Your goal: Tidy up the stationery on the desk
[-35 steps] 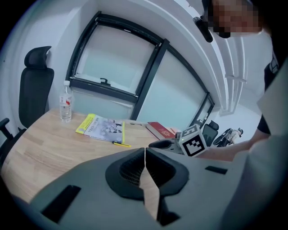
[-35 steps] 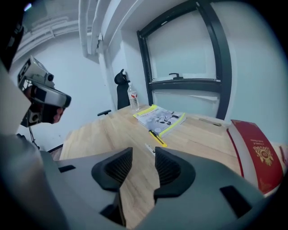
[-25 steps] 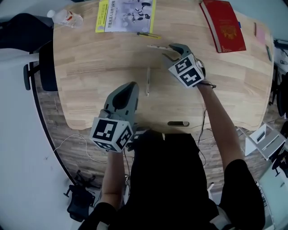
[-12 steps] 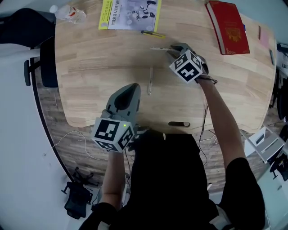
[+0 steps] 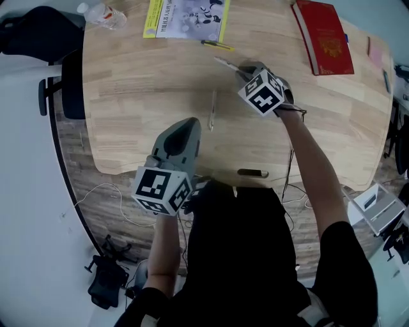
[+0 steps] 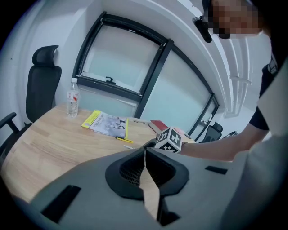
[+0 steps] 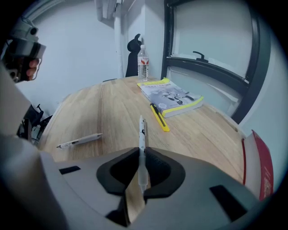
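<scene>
The right gripper [image 5: 241,69], over the far middle of the desk [image 5: 140,96], now pinches the white pen [image 7: 141,134] that lay loose there a second ago, so it looks ready to be put away; the left gripper [image 5: 186,123] hovers nearer, pressed together and empty.

Right claw [image 7: 140,152] pinches a pen [image 7: 141,130]; left claw [image 6: 145,152] hangs closed, empty.

Two white pens [image 7: 141,130] [image 7: 80,140], two books [image 5: 185,11] [image 5: 324,37]
</scene>
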`<state>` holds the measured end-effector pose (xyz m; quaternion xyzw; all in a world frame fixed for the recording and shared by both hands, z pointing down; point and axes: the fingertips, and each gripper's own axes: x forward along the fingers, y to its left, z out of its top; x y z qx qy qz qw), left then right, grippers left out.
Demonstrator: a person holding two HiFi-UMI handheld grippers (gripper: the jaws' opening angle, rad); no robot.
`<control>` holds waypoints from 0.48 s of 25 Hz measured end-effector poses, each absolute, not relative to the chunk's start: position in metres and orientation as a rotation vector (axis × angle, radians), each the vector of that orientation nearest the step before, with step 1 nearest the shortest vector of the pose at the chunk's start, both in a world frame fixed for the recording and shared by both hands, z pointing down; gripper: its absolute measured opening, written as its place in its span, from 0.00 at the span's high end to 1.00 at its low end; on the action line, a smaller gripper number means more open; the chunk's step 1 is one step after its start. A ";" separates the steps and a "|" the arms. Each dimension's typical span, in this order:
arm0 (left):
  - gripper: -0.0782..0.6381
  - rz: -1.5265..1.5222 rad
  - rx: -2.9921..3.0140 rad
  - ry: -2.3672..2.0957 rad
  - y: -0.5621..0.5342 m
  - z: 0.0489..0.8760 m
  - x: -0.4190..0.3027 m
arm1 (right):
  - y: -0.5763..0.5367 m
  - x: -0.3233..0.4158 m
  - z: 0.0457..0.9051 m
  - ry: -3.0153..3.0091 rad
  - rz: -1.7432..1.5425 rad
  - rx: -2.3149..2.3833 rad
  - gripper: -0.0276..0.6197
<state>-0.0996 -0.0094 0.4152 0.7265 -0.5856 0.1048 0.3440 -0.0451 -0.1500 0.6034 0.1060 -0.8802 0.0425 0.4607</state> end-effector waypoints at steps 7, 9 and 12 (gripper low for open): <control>0.84 0.249 1.885 -1.598 0.008 0.392 -0.092 | -0.120 -0.042 0.547 -2.282 0.126 0.304 0.87; 0.84 0.246 1.890 -1.617 0.011 0.386 -0.089 | -0.110 -0.038 0.529 -2.320 0.163 0.333 0.87; 0.84 0.240 1.899 -1.648 0.012 0.376 -0.084 | -0.098 -0.031 0.505 -2.370 0.210 0.377 0.87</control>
